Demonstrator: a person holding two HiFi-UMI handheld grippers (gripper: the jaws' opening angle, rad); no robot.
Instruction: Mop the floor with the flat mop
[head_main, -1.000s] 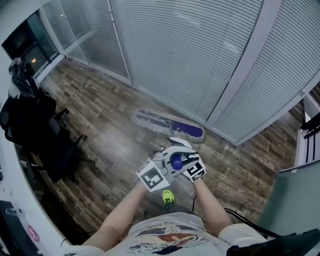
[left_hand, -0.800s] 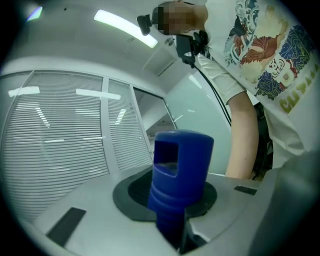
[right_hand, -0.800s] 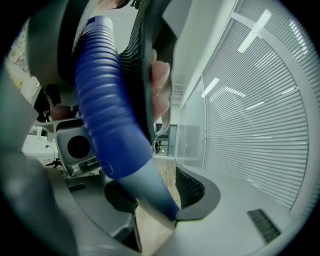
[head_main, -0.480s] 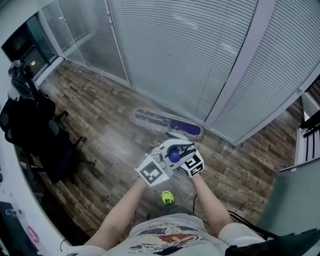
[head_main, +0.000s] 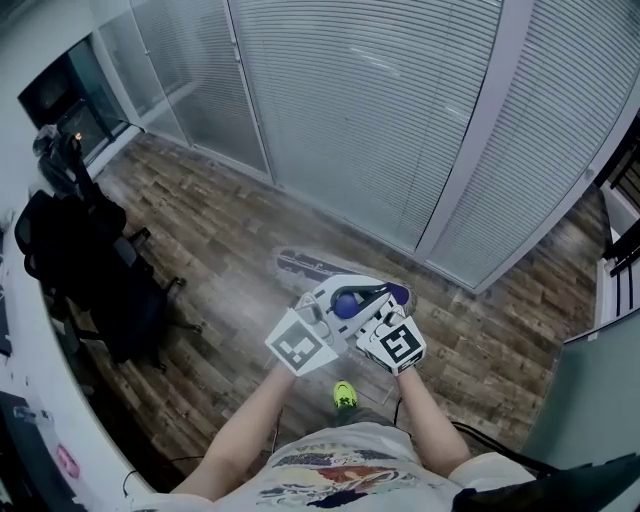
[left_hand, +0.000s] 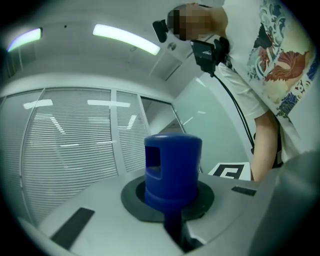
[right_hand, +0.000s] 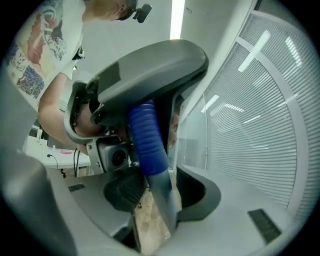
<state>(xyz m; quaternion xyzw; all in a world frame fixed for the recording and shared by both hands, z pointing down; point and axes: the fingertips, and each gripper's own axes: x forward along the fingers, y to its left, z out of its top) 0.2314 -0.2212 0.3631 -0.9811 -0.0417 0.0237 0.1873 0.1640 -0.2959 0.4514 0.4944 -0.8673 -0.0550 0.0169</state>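
1. Nearest, the left gripper (left_hand: 172, 227) is pinched tight on the handle (head_main: 347, 304) of the flat mop, right under its blue end cap (left_hand: 172, 170). Its jaws have just been closing, and the neck of the handle is caught between them.
2. Just beside it, at 3 o'clock in the head view, the right gripper (right_hand: 159, 200) sits lower on the handle, where the blue grip sleeve (right_hand: 146, 142) gives way to the grey shaft (right_hand: 162, 197). Its jaws stand spread and have just been opening. The shaft runs between them and leans toward one pad, with floor showing past the other, so this is a loose ring and not a clamp.
3. At 6 o'clock from the grippers, a green shoe (head_main: 344, 393) stands on the wood-plank floor (head_main: 200, 230).
4. At 12 o'clock from the grippers, the mop head (head_main: 305, 266) lies flat on the floor, its middle hidden behind the grippers.
5. The handle looks stiff, long and light. Its bare shaft is probably slick, so the ribbed sleeve and the neck under the end cap seem the surest holds. The soft, fringed mop head will likely drag on the planks, so a push wants the lower hold firm.
6. Farthest, a glass partition (head_main: 380, 110) with blinds runs across 12 o'clock, close behind the mop head. A black office chair (head_main: 95, 275) sits well apart at 9 o'clock.
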